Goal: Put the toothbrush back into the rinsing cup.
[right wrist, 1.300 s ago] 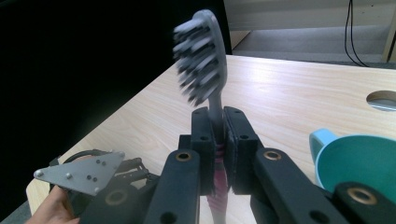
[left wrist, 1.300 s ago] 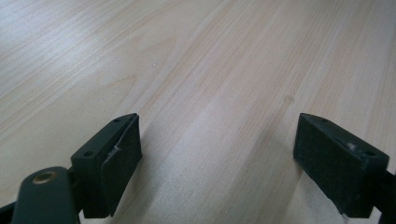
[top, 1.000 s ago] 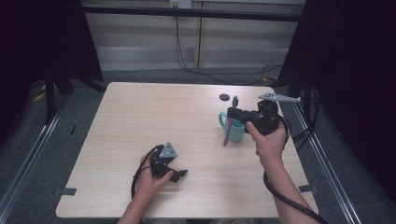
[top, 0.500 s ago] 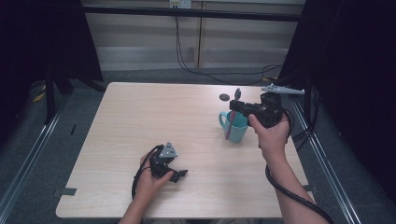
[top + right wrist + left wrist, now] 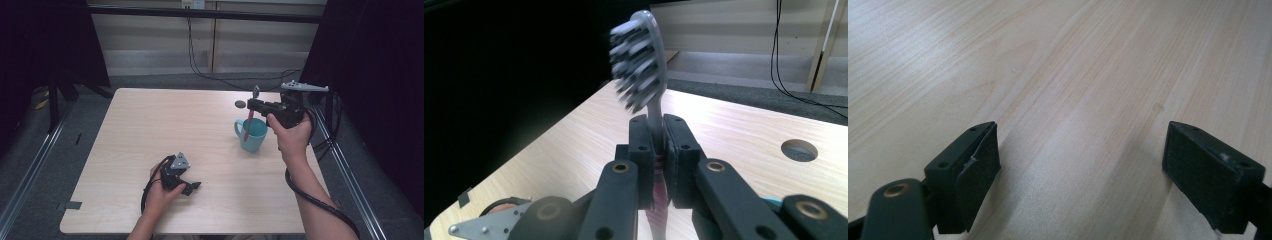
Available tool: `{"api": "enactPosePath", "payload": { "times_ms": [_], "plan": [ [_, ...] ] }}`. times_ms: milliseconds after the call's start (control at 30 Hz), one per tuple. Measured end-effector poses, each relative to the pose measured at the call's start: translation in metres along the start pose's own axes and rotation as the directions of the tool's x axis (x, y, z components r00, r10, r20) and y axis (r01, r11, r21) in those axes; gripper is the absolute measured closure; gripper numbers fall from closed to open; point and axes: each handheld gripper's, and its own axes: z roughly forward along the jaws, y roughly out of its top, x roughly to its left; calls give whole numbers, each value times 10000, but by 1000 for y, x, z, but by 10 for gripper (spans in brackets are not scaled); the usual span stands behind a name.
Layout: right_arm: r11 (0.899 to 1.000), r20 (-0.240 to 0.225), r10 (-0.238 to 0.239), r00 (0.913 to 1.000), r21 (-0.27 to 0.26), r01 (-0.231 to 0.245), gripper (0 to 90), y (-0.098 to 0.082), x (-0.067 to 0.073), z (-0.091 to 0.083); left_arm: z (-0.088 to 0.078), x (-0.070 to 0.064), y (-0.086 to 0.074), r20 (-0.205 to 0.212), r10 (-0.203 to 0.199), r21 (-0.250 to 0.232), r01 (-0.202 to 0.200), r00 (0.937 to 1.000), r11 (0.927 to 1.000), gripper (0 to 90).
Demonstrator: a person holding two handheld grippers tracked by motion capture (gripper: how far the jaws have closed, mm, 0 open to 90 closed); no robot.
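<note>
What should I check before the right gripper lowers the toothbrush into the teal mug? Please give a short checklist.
1. Grip: right gripper is shut on the toothbrush neck, bristle head up: ok.
2. Handle end: the pink handle hangs over the mug opening; whether it clears the rim: cannot tell.
3. Mug stands upright on the table, handle to the left: ok.
4. Mug is empty inside: cannot tell.
5. Left gripper rests open on the table, far from the mug: ok.
6. Table hole lies beyond the mug, out of the path: ok.

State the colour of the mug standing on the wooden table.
Teal; the teal ceramic mug shows best in the high view.
</note>
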Motion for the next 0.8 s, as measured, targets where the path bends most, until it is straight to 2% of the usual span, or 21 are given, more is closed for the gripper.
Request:
{"api": "enactPosePath", "payload": {
  "times_ms": [367,800],
  "plan": [
    [9999,218,110,9997,-45,-109,840,7,-9,4,0,0,0,-4,4,6,-4,10000,10000,150],
    [10000,693,-38,9976,72,33,840,16,-19,12,0,0,0,0,4,7,-4,10000,10000,150]
  ]
}}
